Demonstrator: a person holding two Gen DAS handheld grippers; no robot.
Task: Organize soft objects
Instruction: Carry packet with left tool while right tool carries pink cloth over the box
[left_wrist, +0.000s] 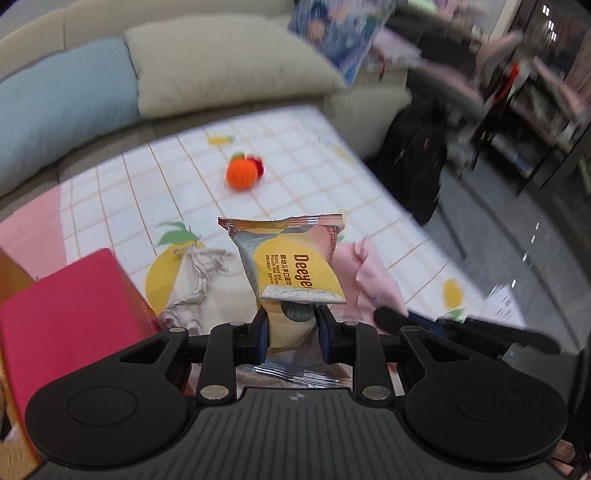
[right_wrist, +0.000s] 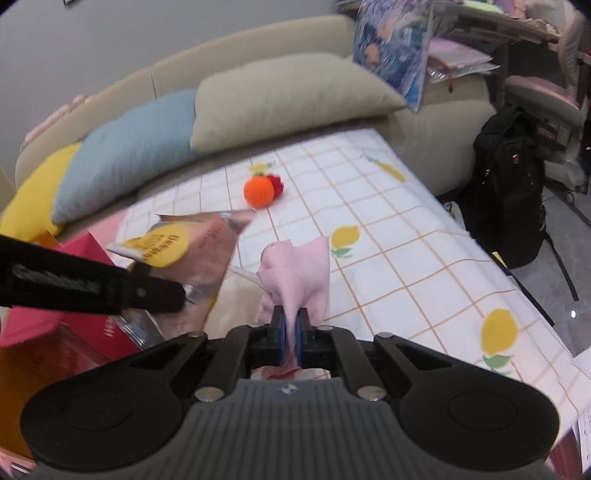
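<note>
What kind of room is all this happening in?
Most likely a home living room: a beige sofa with a blue cushion runs behind a table under a lemon-print cloth, and a black backpack stands on the floor.

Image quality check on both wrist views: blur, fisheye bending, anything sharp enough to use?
Left wrist: heavy motion blur across the sofa and right-hand background; the wipes pack in the left tool stays sharp, its print legible. Right wrist: milder blur, pink cloth in the right tool crisp, the pack smeared. Both: fisheye bends the tablecloth grid; even indoor light.
</note>
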